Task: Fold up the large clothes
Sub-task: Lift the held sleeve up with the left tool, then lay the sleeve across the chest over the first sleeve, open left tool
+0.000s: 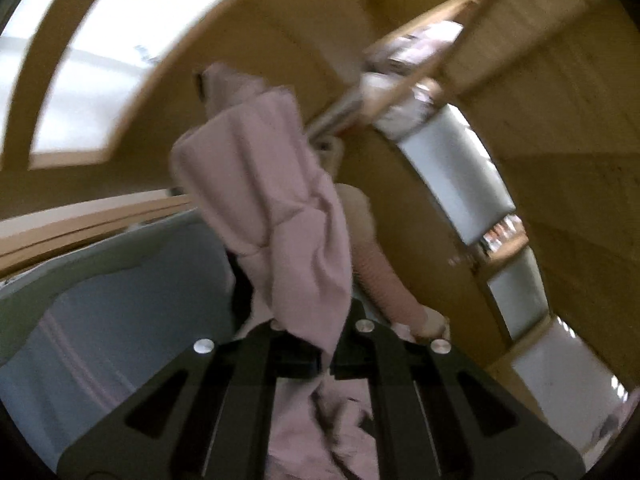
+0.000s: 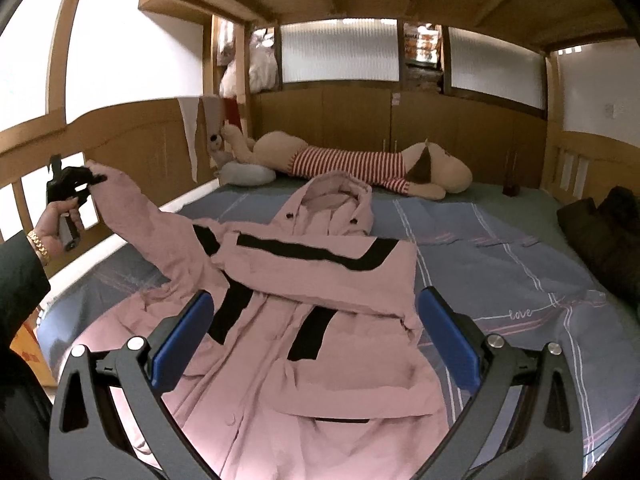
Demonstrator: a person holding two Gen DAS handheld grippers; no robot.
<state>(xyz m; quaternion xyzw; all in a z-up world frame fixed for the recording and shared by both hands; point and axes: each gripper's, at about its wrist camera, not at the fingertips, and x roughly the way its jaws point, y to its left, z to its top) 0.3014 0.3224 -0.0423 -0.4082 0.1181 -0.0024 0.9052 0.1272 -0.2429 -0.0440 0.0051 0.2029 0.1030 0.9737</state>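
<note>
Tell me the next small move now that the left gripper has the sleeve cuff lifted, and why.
Probably carry the left gripper inward and lay the sleeve across the chest of the pink coat. The other sleeve already lies folded across the front, and the right gripper hovers open over the coat, holding nothing.

The right wrist view is aimed low across the bed (image 2: pixel 500 248) toward the far wall, coat (image 2: pixel 304 300) close below. The left wrist view is tilted upward, sleeve right against the lens. The coat (image 1: pixel 276 208) is shared.
</note>
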